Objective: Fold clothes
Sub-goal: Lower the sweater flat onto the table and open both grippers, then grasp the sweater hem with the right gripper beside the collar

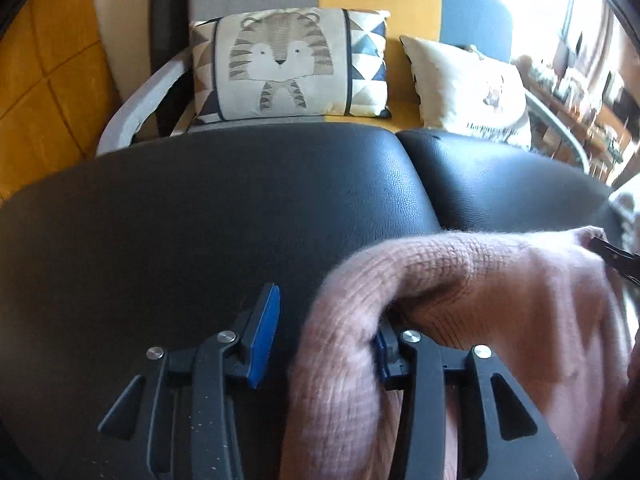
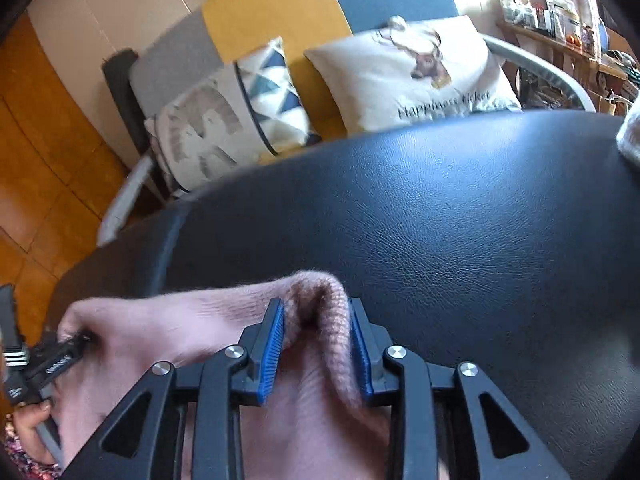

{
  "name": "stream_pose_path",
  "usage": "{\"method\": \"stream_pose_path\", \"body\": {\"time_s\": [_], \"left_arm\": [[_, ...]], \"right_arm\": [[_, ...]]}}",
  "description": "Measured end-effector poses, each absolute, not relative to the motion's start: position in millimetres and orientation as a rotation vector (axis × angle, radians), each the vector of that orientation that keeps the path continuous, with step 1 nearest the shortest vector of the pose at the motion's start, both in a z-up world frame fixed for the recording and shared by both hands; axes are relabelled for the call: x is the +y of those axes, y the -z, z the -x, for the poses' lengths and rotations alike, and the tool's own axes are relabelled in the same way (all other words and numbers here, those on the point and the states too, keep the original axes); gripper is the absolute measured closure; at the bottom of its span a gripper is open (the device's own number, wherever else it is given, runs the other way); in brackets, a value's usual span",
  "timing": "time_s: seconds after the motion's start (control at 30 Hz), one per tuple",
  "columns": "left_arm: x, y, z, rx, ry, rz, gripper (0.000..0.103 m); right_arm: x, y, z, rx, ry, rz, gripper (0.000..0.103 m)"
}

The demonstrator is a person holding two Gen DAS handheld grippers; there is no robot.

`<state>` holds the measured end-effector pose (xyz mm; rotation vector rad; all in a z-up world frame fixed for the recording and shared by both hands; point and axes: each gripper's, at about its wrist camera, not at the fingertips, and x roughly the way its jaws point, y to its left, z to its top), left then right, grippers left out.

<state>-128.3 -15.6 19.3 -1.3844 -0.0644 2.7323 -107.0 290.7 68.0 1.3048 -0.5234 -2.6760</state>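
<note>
Left wrist: one pink sweater (image 1: 480, 300), two cushions, two grippers.

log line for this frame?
left tool: open, pink knit sweater draped over one finger | right tool: shut on sweater fold | surface: black leather cushion

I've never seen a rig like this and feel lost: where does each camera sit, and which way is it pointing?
Left wrist: rides on the left gripper, looking forward over the black leather surface to the tiger cushion; its open jaws show, the pink sweater draped over one finger.
Right wrist: rides on the right gripper, facing the deer cushion; its jaws pinch a sweater fold.
Shared: sweater, leather surface, both cushions, and each glimpses the other gripper.
</note>
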Motion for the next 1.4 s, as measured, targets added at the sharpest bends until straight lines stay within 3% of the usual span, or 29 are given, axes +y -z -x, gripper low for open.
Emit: {"method": "stream_pose_path", "body": {"time_s": [0.17,0.4,0.7,0.83,1.13,1.4], "left_arm": [[-12.4,-43.7,78.9,-0.114,-2.717,1.270,0.060],[24.3,-59.2,37.5,-0.076,-2.667,1.227,0.060],[51.3,-35.7,-6.9,0.058,-2.654,1.266,0.060],[56.3,-29.0,-12.0,0.115,-2.667,1.266,0.060],[57.8,-12.3,-11.1,0.186,-2.694,1.284,0.048],[59.0,-10.5,-11.8,0.216,-2.705,1.268,0.043]], "right_arm": [[269.4,-100.6,65.0,-0.444,2.588,-1.190,0.072],[232.0,-86.5,35.0,-0.382,2.475,-1.263,0.072],[237.9,-80.1,-21.8,-0.458,2.503,-1.264,0.072],[263.0,-90.9,-62.5,-0.386,2.569,-1.267,0.072],[311.5,-103.8,-124.1,-0.350,2.636,-1.382,0.072],[327.0,-80.5,-171.4,-0.376,2.578,-1.579,0.072]]}}
